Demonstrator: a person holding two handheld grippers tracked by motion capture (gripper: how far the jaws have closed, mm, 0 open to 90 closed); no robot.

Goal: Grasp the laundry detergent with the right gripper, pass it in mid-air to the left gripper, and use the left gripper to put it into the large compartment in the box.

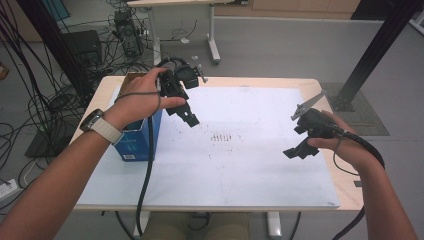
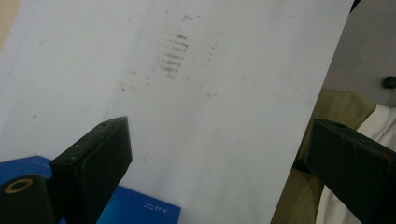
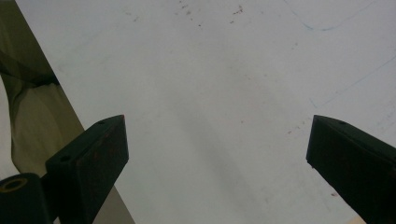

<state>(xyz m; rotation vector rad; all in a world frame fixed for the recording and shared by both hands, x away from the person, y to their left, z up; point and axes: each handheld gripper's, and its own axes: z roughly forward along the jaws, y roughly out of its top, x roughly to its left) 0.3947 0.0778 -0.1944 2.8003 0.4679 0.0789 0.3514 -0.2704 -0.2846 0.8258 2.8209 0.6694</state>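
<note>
My left gripper (image 1: 190,119) is held in the air over the left half of the white sheet (image 1: 240,165), just right of a blue box (image 1: 135,145). In the left gripper view its jaws stand wide apart with nothing between them, and the blue box (image 2: 140,210) shows below them. My right gripper (image 1: 295,151) hovers over the sheet's right side, pointing down and left. Its jaws are also wide apart and empty over the bare white sheet (image 3: 210,116).
Brown smudge marks (image 1: 223,137) dot the sheet's middle. The wooden table (image 1: 350,195) edge shows at right. Behind the table are black frame posts (image 1: 372,50), tangled cables (image 1: 45,100) on the floor and another table's legs (image 1: 214,47).
</note>
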